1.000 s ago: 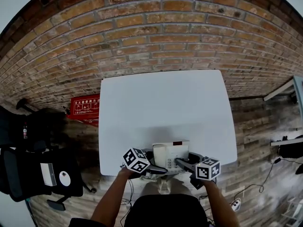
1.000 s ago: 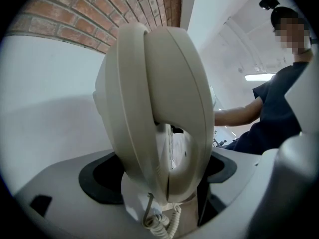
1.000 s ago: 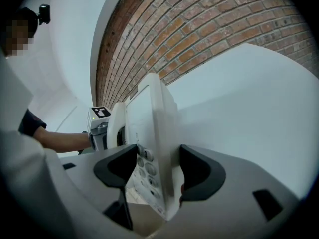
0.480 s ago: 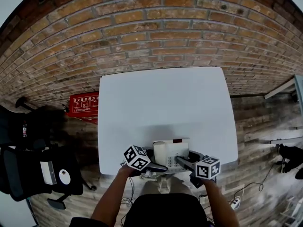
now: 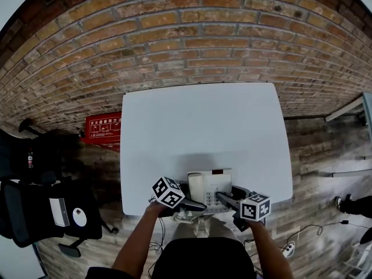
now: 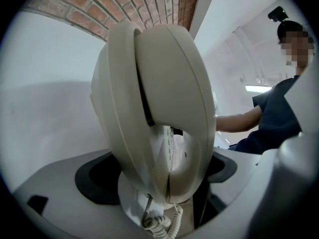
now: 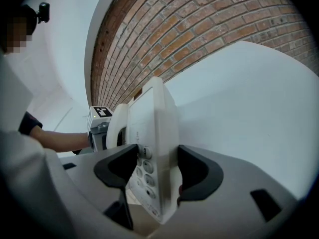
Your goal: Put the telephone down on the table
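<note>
A cream desk telephone (image 5: 209,188) with handset, keypad and small dark display lies at the near edge of the white table (image 5: 203,127). My left gripper (image 5: 195,205) is shut on its left side, jaws clamped on the handset (image 6: 154,108), whose coiled cord (image 6: 162,225) hangs below. My right gripper (image 5: 224,201) is shut on the telephone's right edge (image 7: 157,153), jaws pressed on both faces beside the number keys (image 7: 144,166). Whether the base touches the table is hidden.
A brick wall (image 5: 186,39) rises behind the table. A red box (image 5: 104,132) and a black chair with bags (image 5: 46,202) stand on the floor at left. Cables and a power strip (image 5: 288,250) lie on the floor at right.
The telephone and both grippers have stayed almost still at the table's near edge. A dark object on the floor at the far right has moved downward and mostly out of view.
</note>
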Demonstrator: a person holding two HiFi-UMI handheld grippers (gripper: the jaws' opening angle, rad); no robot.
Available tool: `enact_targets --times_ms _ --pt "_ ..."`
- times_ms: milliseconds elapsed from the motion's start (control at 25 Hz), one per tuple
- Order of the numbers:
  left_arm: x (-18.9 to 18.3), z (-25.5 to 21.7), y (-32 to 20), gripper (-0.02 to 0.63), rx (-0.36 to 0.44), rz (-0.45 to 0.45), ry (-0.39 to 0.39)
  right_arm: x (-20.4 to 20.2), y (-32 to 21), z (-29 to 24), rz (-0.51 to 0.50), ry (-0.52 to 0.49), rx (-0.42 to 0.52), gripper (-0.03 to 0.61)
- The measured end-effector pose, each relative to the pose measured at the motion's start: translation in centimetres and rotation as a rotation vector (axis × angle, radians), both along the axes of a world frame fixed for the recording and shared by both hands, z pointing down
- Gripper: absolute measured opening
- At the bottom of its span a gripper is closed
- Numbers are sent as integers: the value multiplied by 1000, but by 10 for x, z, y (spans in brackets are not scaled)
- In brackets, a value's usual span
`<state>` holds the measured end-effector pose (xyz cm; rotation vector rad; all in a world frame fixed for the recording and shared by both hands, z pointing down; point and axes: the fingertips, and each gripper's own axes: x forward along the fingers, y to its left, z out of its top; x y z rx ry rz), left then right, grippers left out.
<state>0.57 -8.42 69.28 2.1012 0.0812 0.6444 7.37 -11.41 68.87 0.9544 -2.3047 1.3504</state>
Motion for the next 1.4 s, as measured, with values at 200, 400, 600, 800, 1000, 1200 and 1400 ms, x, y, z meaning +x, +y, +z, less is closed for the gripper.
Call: enact_targets --times_ms 200,400,600,800,1000,1200,1400 --pt "2 3 -1 474 -44 -1 -6 2 0 5 16 -10 -28 265" --pt "1 6 -4 472 -34 -4 -42 2 -1 4 12 -12 -30 265" --pt "2 8 -3 472 -19 -13 -63 3 1 5 12 -15 -34 265" --pt "2 7 -3 472 -13 -23 -73 2 1 5 13 -21 -33 265" --pt "4 7 -2 472 -1 -47 -77 3 3 6 11 -24 -31 265" --pt "6 9 -2 472 18 -63 -94 4 4 7 9 -24 -28 265" --pt "7 10 -2 474 51 -92 -117 4 5 7 8 -27 -26 267"
